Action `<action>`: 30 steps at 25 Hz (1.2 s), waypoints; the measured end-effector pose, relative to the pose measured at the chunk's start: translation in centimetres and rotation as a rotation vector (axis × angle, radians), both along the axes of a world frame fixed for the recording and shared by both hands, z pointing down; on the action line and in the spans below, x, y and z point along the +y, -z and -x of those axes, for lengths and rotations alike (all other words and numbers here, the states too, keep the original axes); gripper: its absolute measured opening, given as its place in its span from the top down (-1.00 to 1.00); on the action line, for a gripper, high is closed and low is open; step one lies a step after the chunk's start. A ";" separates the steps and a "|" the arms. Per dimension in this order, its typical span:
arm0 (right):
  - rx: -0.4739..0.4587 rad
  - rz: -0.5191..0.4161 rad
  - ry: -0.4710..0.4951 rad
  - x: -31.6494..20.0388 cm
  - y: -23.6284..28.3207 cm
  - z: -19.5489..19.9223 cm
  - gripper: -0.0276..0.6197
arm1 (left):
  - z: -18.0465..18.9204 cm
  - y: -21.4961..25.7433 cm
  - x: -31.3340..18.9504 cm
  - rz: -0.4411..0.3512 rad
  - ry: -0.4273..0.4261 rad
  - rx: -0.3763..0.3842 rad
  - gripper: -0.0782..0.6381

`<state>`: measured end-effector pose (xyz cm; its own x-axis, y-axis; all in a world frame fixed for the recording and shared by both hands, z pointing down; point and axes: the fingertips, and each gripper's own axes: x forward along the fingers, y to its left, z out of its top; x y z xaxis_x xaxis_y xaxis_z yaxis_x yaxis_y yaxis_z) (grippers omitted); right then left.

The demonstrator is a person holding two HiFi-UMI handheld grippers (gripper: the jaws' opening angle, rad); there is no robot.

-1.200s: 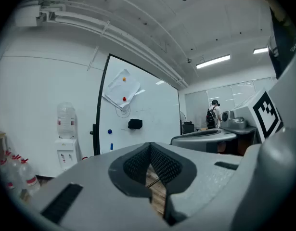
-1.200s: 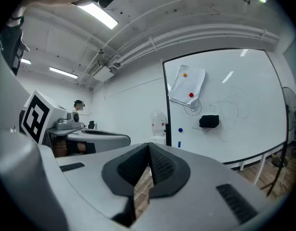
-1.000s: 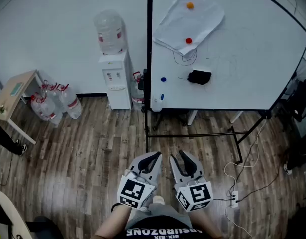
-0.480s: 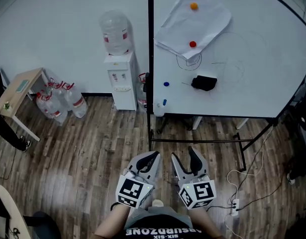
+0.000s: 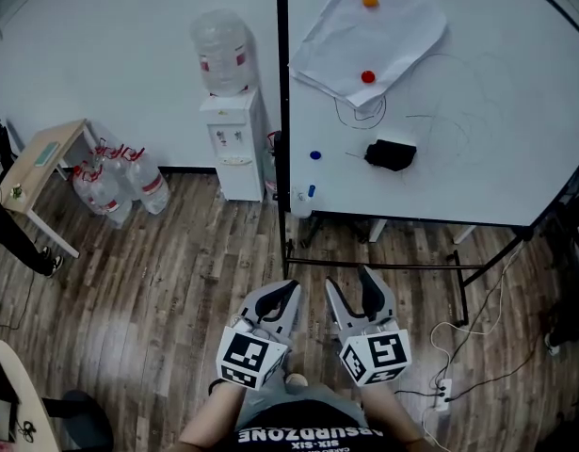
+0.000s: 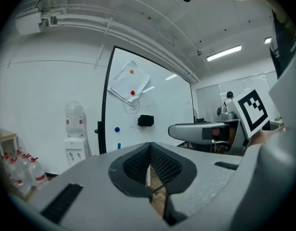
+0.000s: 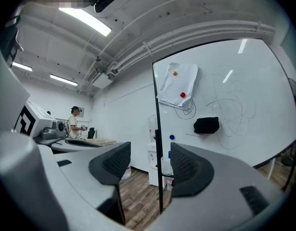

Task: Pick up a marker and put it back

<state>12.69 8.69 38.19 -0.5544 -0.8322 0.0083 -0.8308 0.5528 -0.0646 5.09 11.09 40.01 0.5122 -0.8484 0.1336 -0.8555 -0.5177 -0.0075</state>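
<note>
Here's the set-up: the small blue-capped marker sits at the lower left corner of the black-framed whiteboard. It is well ahead of both sets of fingers and higher than them, just under a round blue magnet. It looks to stand upright, long axis running up and down the board's face, though it is too small to say what keeps it there. The right gripper has the line on it: in the right gripper view the marker shows just inside the right-hand finger, nearly dead ahead through the gap. From the left gripper it lies off to the left of the fingers. The right fingers have just been opening and stand spread wide, nothing between them; the left fingers are pressed together on nothing. Both grippers are held low in front of the person's waist, side by side, pointing roughly level at the board over the wood-plank floor. Spread side to side, the right fingers look well set for an upright barrel, and the reach forward and up is not yet made.
</note>
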 end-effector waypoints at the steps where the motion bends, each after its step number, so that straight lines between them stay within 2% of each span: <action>1: -0.002 -0.001 0.000 -0.3 0.0 0.0 0.19 | 0.0 -0.1 -0.3 0.001 -0.001 -0.002 0.76; 11: -0.001 0.017 -0.022 -4.5 -0.6 0.3 0.19 | 0.6 -0.9 -3.9 0.017 -0.018 -0.011 0.76; 20: 0.012 0.031 -0.036 -10.0 -1.0 2.7 0.19 | 2.8 -0.4 -9.7 0.002 -0.043 0.007 0.76; 30: 0.042 0.067 -0.060 -16.6 -2.3 5.9 0.19 | 5.8 -1.5 -16.1 0.024 -0.067 0.024 0.76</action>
